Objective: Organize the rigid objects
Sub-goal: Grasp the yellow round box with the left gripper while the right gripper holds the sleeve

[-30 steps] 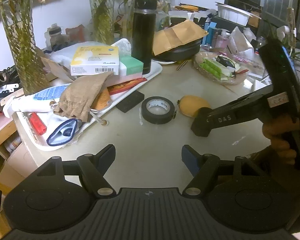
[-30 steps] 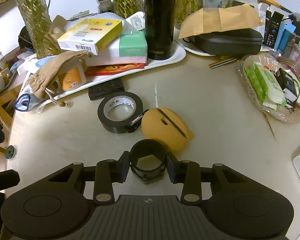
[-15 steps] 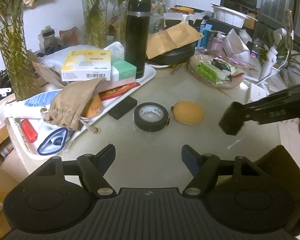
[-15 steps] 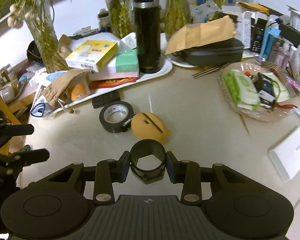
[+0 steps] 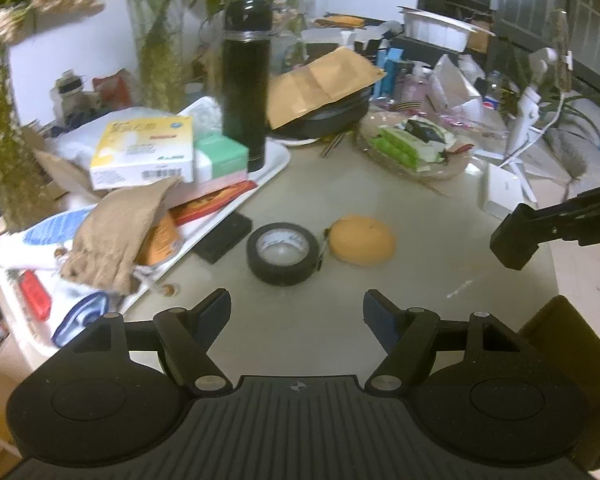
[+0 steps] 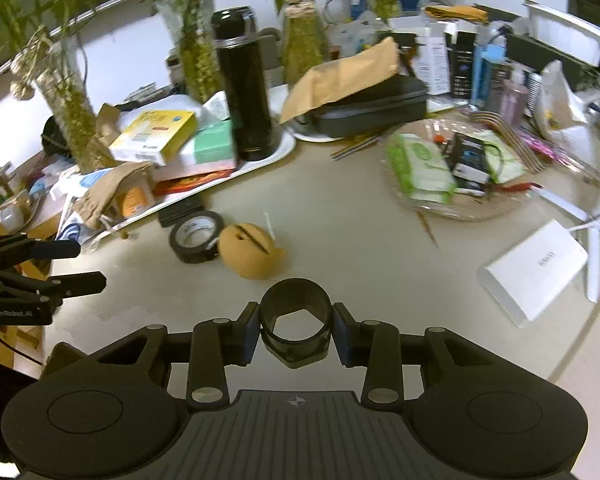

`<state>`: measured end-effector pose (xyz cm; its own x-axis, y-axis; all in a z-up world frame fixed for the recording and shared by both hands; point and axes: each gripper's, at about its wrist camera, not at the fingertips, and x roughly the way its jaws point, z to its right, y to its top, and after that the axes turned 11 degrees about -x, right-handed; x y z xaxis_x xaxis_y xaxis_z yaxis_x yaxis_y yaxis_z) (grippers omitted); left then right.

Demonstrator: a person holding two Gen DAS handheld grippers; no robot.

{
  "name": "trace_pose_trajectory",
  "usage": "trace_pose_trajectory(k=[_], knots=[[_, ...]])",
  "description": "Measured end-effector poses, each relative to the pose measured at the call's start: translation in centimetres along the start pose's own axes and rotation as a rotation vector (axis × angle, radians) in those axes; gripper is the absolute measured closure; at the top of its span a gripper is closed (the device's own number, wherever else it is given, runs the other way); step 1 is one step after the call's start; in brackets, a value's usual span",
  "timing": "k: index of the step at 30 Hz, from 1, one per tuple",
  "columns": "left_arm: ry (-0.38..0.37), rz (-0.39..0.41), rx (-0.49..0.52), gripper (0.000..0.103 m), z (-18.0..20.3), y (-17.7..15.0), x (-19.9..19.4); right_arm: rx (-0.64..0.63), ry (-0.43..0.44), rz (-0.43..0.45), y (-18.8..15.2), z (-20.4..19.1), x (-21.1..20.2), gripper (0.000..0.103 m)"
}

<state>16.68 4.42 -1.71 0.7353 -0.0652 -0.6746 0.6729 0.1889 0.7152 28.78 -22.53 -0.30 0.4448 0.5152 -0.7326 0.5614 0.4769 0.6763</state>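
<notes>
Clamped, my right gripper (image 6: pixel 296 330) holds a black ring (image 6: pixel 295 320); left gripper (image 5: pixel 296 316) gapes above the cluttered beige table (image 5: pixel 380 280).

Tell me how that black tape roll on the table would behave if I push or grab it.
The black tape roll lies flat on its side, so a push would probably slide it, not roll it. It touches or nearly touches the orange pouch, which may shift along. It looks stiff; the open left gripper could likely span its rim.
</notes>
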Motion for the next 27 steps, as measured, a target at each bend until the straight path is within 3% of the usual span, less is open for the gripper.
trace_pose_trajectory(k=[10, 21, 27], knots=[[-0.055, -0.021, 0.095, 0.030, 2.6, 1.1, 2.8, 0.049, -0.046, -0.014, -2.6, 2.6, 0.7, 0.062], [-0.106, -0.079, 0.184, 0.029, 4.3, 2.7, 7.4, 0.101, -0.038, -0.012, -3.6, 4.2, 1.2, 0.062], [-0.112, -0.119, 0.204, 0.022, 4.8, 3.8, 10.4, 0.123, -0.027, -0.001, -3.7, 4.7, 1.2, 0.062]])
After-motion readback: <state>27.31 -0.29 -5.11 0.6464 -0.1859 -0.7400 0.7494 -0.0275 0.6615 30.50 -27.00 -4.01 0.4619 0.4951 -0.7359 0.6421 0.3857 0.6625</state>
